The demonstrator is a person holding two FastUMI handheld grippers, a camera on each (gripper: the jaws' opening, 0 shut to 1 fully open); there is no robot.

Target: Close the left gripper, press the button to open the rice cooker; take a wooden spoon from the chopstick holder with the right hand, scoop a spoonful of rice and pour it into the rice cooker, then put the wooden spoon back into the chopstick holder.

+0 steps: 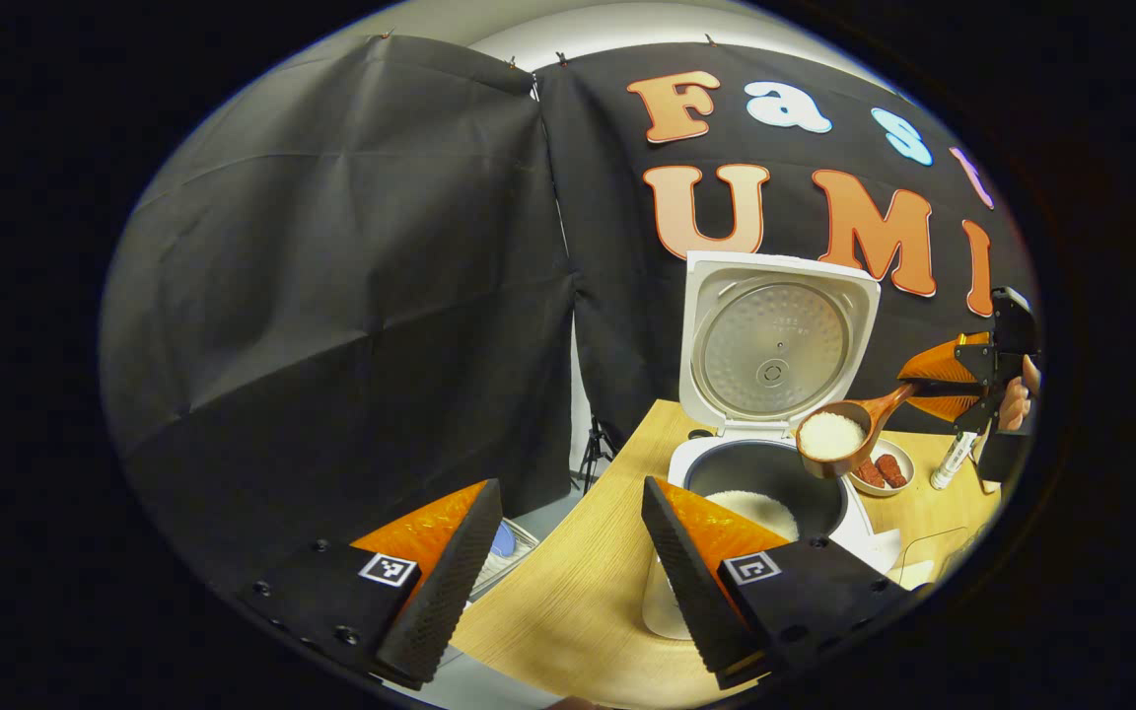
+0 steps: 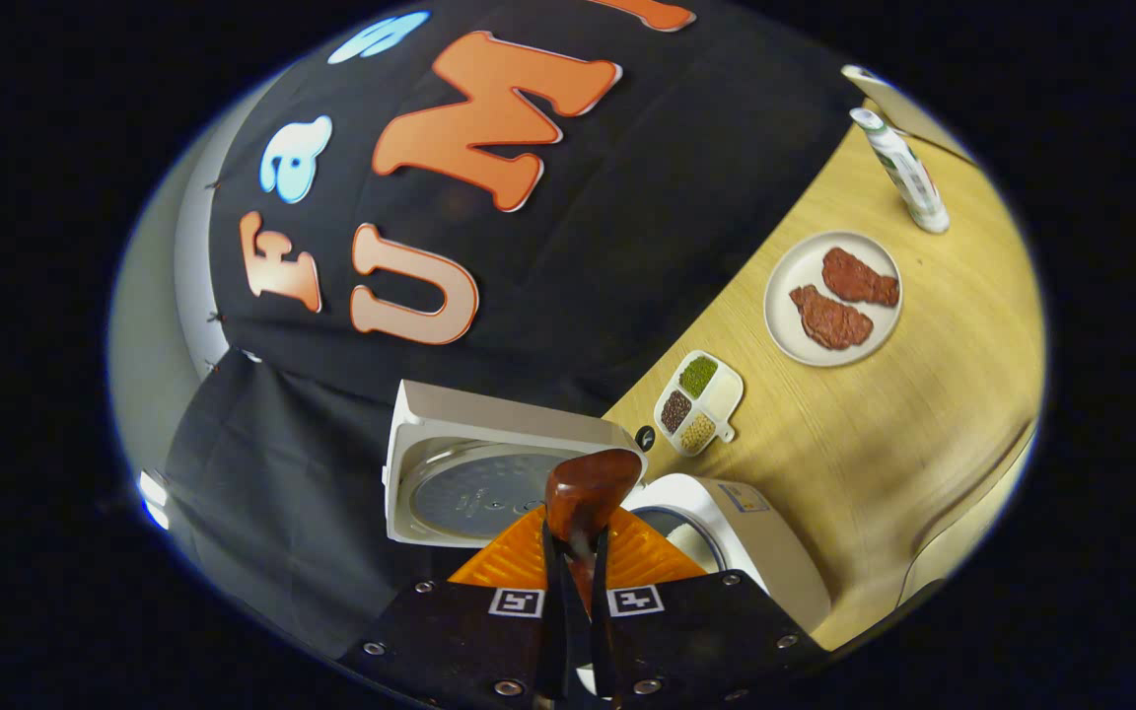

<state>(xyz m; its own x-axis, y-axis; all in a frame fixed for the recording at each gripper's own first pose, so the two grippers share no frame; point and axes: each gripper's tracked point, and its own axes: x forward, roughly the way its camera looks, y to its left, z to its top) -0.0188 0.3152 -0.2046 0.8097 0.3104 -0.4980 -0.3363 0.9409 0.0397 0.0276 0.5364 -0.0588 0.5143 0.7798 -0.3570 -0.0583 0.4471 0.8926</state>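
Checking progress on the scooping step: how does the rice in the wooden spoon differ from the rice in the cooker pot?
The rice in the wooden spoon is a heaped mound held in the air by the right claw; the rice in the cooker pot lies low and spread on the pot's bottom. The spoonful sits above the pot's rim. Both are white.

We hold our left gripper [image 1: 568, 552] low and near the front of the rice cooker [image 1: 775, 473], its two fingers spread wide apart with nothing between them. In the left gripper view our right gripper [image 1: 933, 385] hangs to the right of the cooker's raised lid, above and just beside the pot's rim, a hand [image 1: 1017, 399] behind it. Its fingers are pressed together on the handle of the wooden spoon [image 1: 839, 439]. In the right gripper view the right gripper [image 2: 576, 552] is rolled to one side and points toward the cooker's open lid.
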